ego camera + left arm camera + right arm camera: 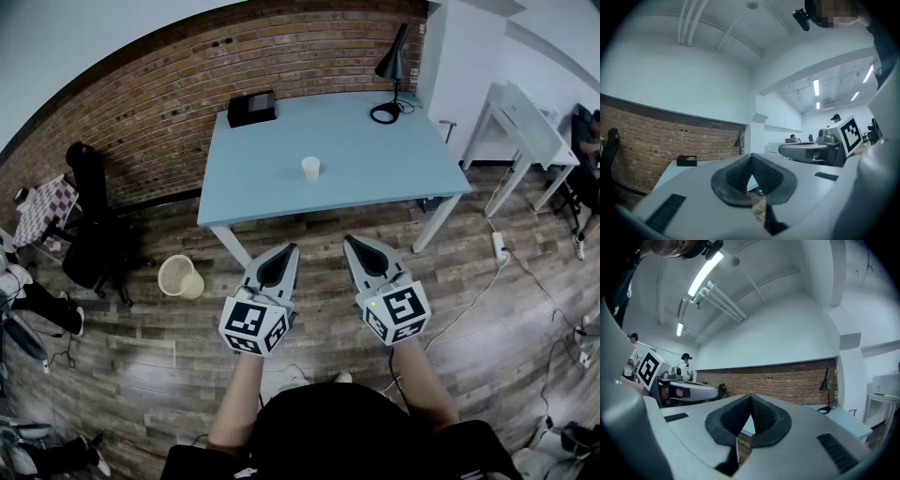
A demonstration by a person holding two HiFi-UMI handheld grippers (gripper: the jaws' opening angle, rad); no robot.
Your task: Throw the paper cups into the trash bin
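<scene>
Closest in, the person's bare forearms (234, 412) hold the left tool (289, 251) and the right tool (352, 244) side by side above the plank floor (487, 328). Both tools have their jaws pressed together with nothing between them; each gripper view shows black ribbed pads meeting at the tip. No cup is in hand, so I judge the task to be at its opening step, the approach. One paper cup (310, 168), small, white and upright, stands alone near the middle of the smooth pale blue table (394, 178), well apart from both tools. The trash bin (179, 276), a round, cream, perforated basket, sits on the floor off the table's near left corner. The next move seems to call for stepping up to the table, parting one tool's jaws and closing gently round the cup's thin wall, which would likely crush under hard pressure. A black desk lamp (392, 70) and a black box (251, 108) sit at the table's far edge, before a brick wall (141, 103).
</scene>
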